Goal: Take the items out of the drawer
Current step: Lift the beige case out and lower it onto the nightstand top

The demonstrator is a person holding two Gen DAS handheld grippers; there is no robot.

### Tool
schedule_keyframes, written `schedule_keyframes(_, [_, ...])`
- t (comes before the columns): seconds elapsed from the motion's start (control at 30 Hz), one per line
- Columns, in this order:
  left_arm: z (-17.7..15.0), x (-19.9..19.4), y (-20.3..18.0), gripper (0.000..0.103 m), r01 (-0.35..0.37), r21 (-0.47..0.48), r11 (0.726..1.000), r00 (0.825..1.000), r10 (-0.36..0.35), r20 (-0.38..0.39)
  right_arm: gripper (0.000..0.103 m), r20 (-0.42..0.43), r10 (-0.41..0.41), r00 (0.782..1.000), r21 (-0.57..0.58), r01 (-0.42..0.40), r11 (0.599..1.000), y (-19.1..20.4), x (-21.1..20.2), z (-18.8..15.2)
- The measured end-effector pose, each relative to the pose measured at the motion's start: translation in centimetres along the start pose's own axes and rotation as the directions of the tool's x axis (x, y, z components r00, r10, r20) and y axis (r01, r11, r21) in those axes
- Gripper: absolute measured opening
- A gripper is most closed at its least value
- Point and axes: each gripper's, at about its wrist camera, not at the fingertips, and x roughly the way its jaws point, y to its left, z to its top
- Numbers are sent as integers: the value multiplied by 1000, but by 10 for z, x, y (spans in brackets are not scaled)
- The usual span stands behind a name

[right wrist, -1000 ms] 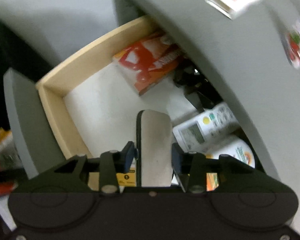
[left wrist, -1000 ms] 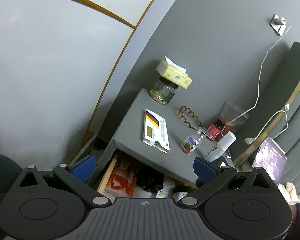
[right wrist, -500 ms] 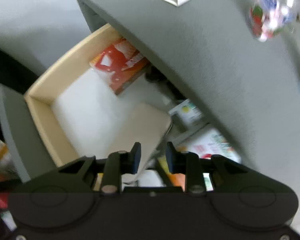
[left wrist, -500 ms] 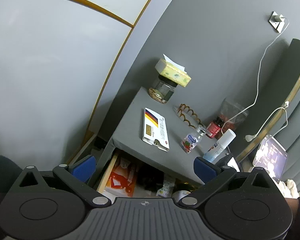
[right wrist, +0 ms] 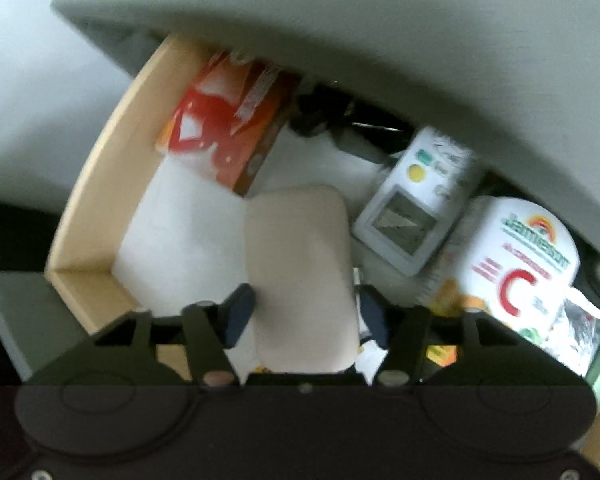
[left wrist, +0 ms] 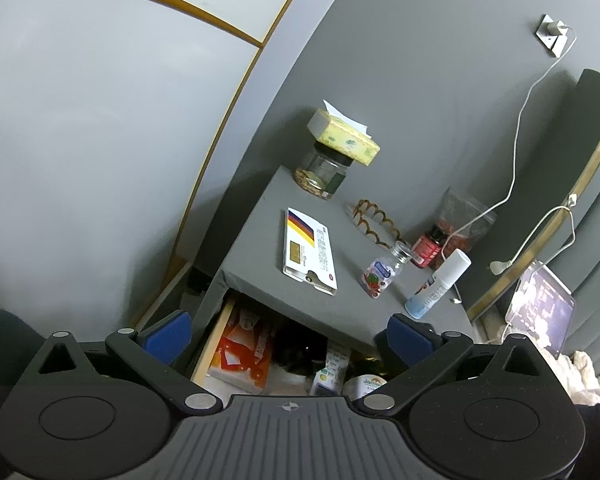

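While my right claw (right wrist: 306, 310) hangs over the open drawer (right wrist: 100, 184), its two blue-padded fingers (right wrist: 238, 312) are clamped on a flat beige case (right wrist: 302, 276) with rounded corners and a smooth matte face. That case stands out forward from the grip, above the drawer's white floor. The drawer has pale wooden side walls and a grey front panel.

Inside the drawer, all positions taken from the beige case:
- Up and to the left: a glossy red and orange carton (right wrist: 224, 128), rectangular, lying against the wooden wall.
- Beyond it, under the nightstand top (right wrist: 340, 20): dark tangled items, too blurred to identify.
- Just to the right: a white plastic remote (right wrist: 416, 208) with a grey screen and a yellow round button.
- Further right: a white cylindrical vitamin bottle (right wrist: 520, 256) with a large red letter C on its label, lying on its side.

My left claw (left wrist: 288, 336) is spread wide with nothing between its blue pads, held in front of the nightstand. On the flat grey top (left wrist: 260, 240) sit a white flat box (left wrist: 308, 256) with a striped corner, a glass jar (left wrist: 320, 174) carrying a yellow tissue pack (left wrist: 342, 136), a small clear bottle (left wrist: 382, 274) and a white spray tube (left wrist: 438, 284).
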Motion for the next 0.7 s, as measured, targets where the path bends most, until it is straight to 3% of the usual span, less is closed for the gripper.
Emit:
schedule_keyframes(0.4, [3, -1, 5, 103, 11, -34, 999, 1000, -11, 10, 59, 106, -55, 993, -221, 78, 972, 27, -25, -33])
schedule_keyframes(0.6, [3, -2, 5, 103, 11, -36, 999, 1000, -10, 11, 59, 47, 119, 992, -36, -118, 992, -2, -43, -47])
schedule_keyframes(0.7, [3, -2, 5, 103, 13, -38, 999, 1000, -12, 11, 59, 50, 275, 960, 180, -280, 943, -41, -50, -60])
